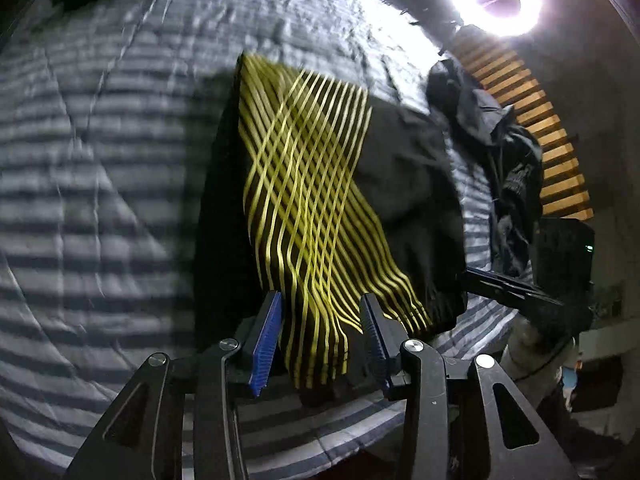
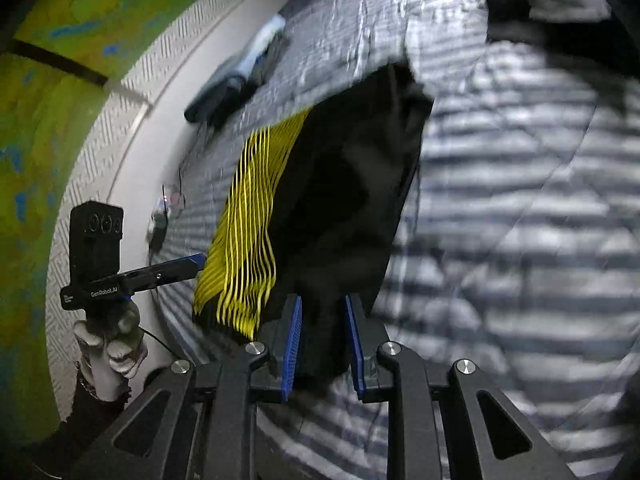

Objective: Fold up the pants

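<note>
Blue pads stand apart on your left gripper (image 1: 320, 340), and the yellow-striped edge of the pants (image 1: 320, 184) hangs in the gap; the cloth lies near the left pad, but you cannot tell from the blur whether it touches, and the other pad is clear of it. Read that as a grip let go, or nearly so. Your right gripper (image 2: 322, 344) has its pads parted too, narrower, with the plain black edge between them and a sliver of gap showing on each side, so it does not seem to pinch either.

Both edges sit low and close to you, which suits laying a fold down: you hold the two corners level so the doubled cloth lands square. Outward from the fingers, the pants lie as a dark slab on the striped quilt (image 1: 100, 160), striped panel to one side, black to the other, already doubled from the look of it.

Farther out, a black jacket (image 1: 500, 152) is heaped by the slatted headboard (image 1: 552, 160), well apart from the pants. In the right view your gloved left hand (image 2: 114, 334) grips the handle near the bed's edge.
</note>
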`<state>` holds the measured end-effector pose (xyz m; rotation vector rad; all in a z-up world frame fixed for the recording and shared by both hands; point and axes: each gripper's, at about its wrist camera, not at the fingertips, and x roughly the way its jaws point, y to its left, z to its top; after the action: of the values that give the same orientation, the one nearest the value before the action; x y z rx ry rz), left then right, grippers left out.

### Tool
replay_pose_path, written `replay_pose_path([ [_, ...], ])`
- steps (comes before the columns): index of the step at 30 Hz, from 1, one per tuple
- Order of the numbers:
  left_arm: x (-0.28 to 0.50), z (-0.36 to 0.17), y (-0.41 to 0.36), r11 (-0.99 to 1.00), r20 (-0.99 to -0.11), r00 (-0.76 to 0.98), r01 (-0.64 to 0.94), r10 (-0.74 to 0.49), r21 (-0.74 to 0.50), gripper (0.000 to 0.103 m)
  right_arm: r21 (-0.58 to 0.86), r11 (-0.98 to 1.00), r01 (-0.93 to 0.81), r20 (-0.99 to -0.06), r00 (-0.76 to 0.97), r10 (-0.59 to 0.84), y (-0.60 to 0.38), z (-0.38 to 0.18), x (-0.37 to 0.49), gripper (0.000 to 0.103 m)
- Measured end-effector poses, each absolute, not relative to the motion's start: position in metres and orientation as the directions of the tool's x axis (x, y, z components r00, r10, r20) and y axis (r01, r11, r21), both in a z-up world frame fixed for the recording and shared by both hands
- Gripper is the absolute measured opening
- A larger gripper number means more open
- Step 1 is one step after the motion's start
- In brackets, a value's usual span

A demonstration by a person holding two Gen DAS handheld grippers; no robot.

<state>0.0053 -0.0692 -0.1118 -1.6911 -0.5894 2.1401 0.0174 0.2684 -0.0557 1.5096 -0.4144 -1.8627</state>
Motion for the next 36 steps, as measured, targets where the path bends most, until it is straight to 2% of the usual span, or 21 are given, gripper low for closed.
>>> replay_pose_path([
  [1,0.006,-0.115,-0.067,-0.854,-0.830,-0.226,-0.018,0.509,-0.519,0.031,0.633,-0.707,0.315,-0.723,-0.085,-0.685,0.265,-0.056,0.018,0.022],
  [2,0.007,-0.117,-0.065,-0.862,-0.837,-0.229,-0.018,0.497,-0.507,0.013,0.639,-0.701,0.318,-0.717,-0.083,-0.692,0.263,-0.055,0.019,0.022],
  [3,0.007,-0.115,-0.065,-0.869,-0.843,-0.237,-0.015,0.483,-0.494,0.008,0.651,-0.690,0.317,-0.706,-0.082,-0.704,0.263,-0.052,0.020,0.019],
  [5,0.005,-0.107,-0.069,-0.866,-0.834,-0.266,-0.012,0.484,-0.499,0.008,0.670,-0.669,0.321,-0.682,-0.089,-0.726,0.262,-0.042,0.022,0.014],
  [7,0.007,-0.095,-0.073,-0.898,-0.852,-0.308,-0.018,0.423,-0.440,0.008,0.662,-0.670,0.337,-0.684,-0.096,-0.723,0.262,-0.035,0.024,0.013],
  [9,0.008,-0.091,-0.079,-0.920,-0.873,-0.312,-0.009,0.375,-0.391,0.008,0.549,-0.742,0.384,-0.766,-0.124,-0.631,0.258,-0.035,0.030,0.013],
  [11,0.006,-0.088,-0.086,-0.918,-0.876,-0.295,-0.011,0.382,-0.397,0.009,0.465,-0.784,0.410,-0.818,-0.139,-0.558,0.254,-0.040,0.033,0.016],
  [13,0.004,-0.074,-0.087,-0.930,-0.870,-0.342,-0.035,0.355,-0.365,0.012,0.475,-0.774,0.418,-0.802,-0.156,-0.576,0.258,-0.034,0.033,0.016],
  [17,-0.018,-0.052,-0.072,-0.933,-0.846,-0.397,-0.099,0.356,-0.346,0.031,0.459,-0.764,0.454,-0.730,-0.296,-0.615,0.265,0.001,0.024,0.016],
  [19,-0.037,-0.049,-0.056,-0.940,-0.844,-0.414,-0.134,0.341,-0.314,0.031,0.464,-0.759,0.457,-0.684,-0.360,-0.635,0.260,0.010,0.011,0.017],
  [22,-0.071,-0.057,-0.045,-0.950,-0.844,-0.437,-0.134,0.311,-0.280,0.031,0.416,-0.797,0.439,-0.679,-0.433,-0.593,0.248,0.006,-0.012,0.017],
  [26,-0.109,-0.086,-0.049,-0.948,-0.848,-0.428,-0.077,0.312,-0.309,0.031,0.428,-0.795,0.430,-0.716,-0.375,-0.589,0.223,-0.017,-0.045,0.017],
  [31,-0.131,-0.127,-0.062,-0.961,-0.882,-0.387,-0.048,0.269,-0.272,0.030,0.376,-0.850,0.370,-0.799,-0.336,-0.499,0.213,-0.050,-0.072,0.017],
  [34,-0.129,-0.122,-0.066,-0.962,-0.873,-0.408,-0.062,0.267,-0.265,0.031,0.389,-0.845,0.366,-0.807,-0.307,-0.505,0.214,-0.058,-0.077,0.017],
  [36,-0.121,-0.111,-0.075,-0.962,-0.857,-0.446,-0.043,0.260,-0.269,0.050,0.416,-0.831,0.370,-0.784,-0.317,-0.534,0.222,-0.047,-0.076,0.019],
])
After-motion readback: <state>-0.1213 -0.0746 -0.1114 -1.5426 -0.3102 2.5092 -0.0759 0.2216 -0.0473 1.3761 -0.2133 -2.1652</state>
